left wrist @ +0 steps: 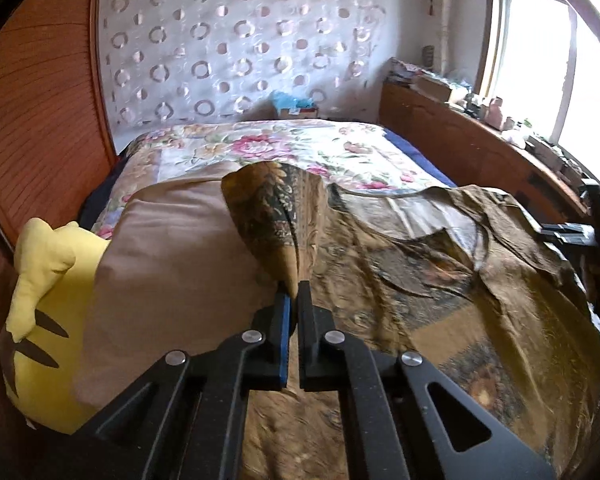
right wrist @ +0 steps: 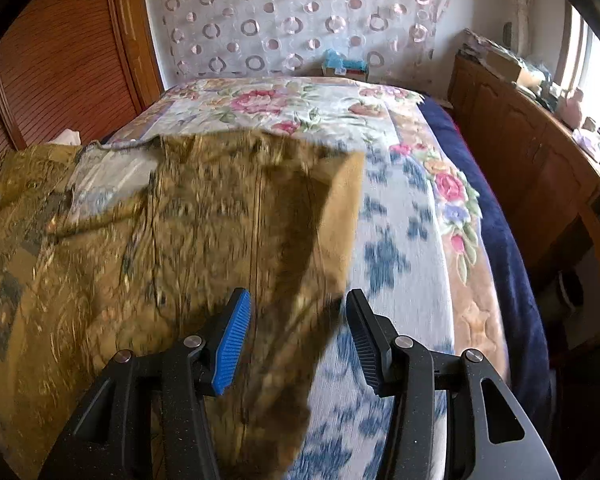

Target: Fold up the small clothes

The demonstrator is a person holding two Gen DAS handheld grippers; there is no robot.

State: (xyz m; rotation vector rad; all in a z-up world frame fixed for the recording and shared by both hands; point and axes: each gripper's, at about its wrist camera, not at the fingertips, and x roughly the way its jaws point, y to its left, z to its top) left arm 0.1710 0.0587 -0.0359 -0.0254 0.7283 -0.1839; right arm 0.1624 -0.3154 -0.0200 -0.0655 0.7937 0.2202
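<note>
The left hand-held gripper [left wrist: 293, 292] is pinching a raised fold of the brown patterned garment [left wrist: 440, 280], its jaws closed on the cloth. The right hand-held gripper [right wrist: 298, 300] is hovering wide apart over the garment's right sleeve [right wrist: 308, 220]. The garment is lying spread across the bed [right wrist: 412, 208] and its floral cover, near the front edge, beside a yellow plush toy [left wrist: 44, 300] and a beige pillow [left wrist: 172, 264].
</note>
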